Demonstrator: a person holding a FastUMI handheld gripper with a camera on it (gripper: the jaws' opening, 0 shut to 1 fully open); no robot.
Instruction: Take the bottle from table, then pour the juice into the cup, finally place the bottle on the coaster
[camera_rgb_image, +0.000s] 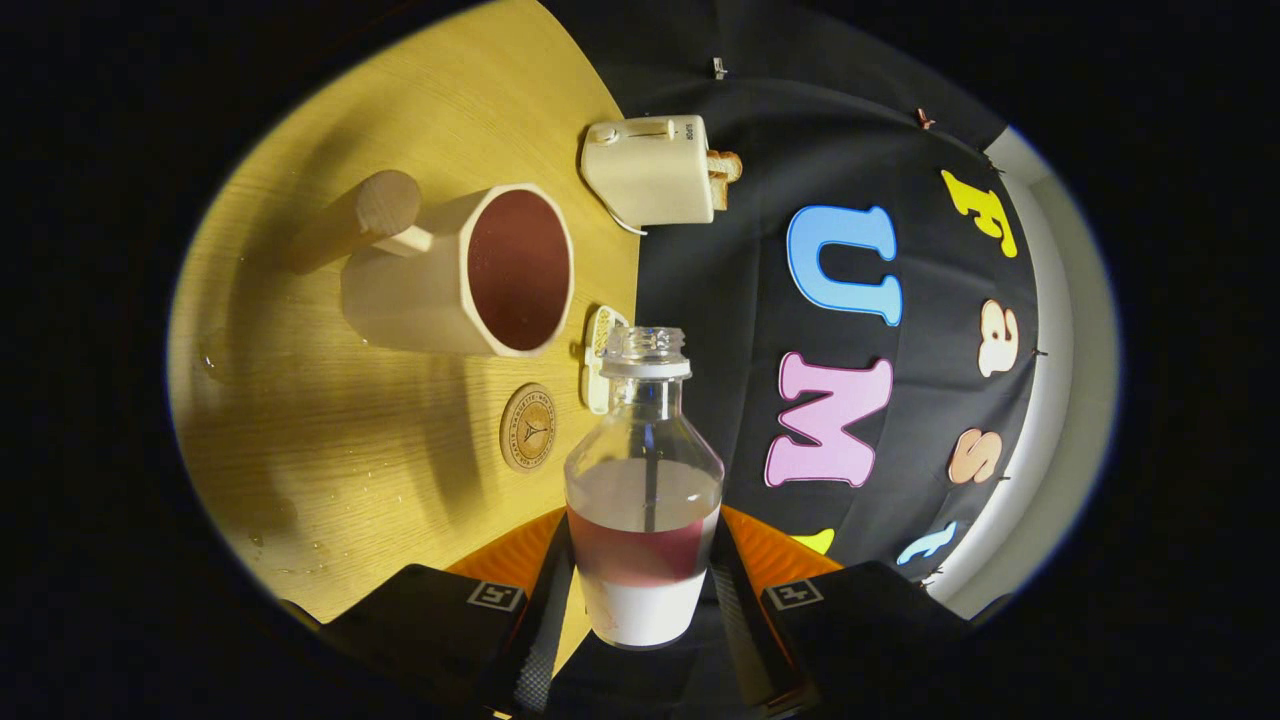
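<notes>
My gripper (641, 585) is shut on a clear, uncapped bottle (645, 470), one finger on each side of its lower body. Red juice fills the lower part of the bottle above a white label band. The bottle's open mouth points away from the fingers. Beyond the fingers stands a cream cup (470, 275) with a round wooden handle, red liquid inside it. A round wooden coaster (528, 428) lies on the wooden table (330, 450) between the cup and the fingers, beside the bottle. The whole scene looks rolled sideways, so the gripper is tilted.
A cream toaster (650, 170) with bread in its slot stands past the cup, near the table's far edge. A small white object (598, 350) lies just behind the bottle's neck. A few water drops speckle the table (300, 520).
</notes>
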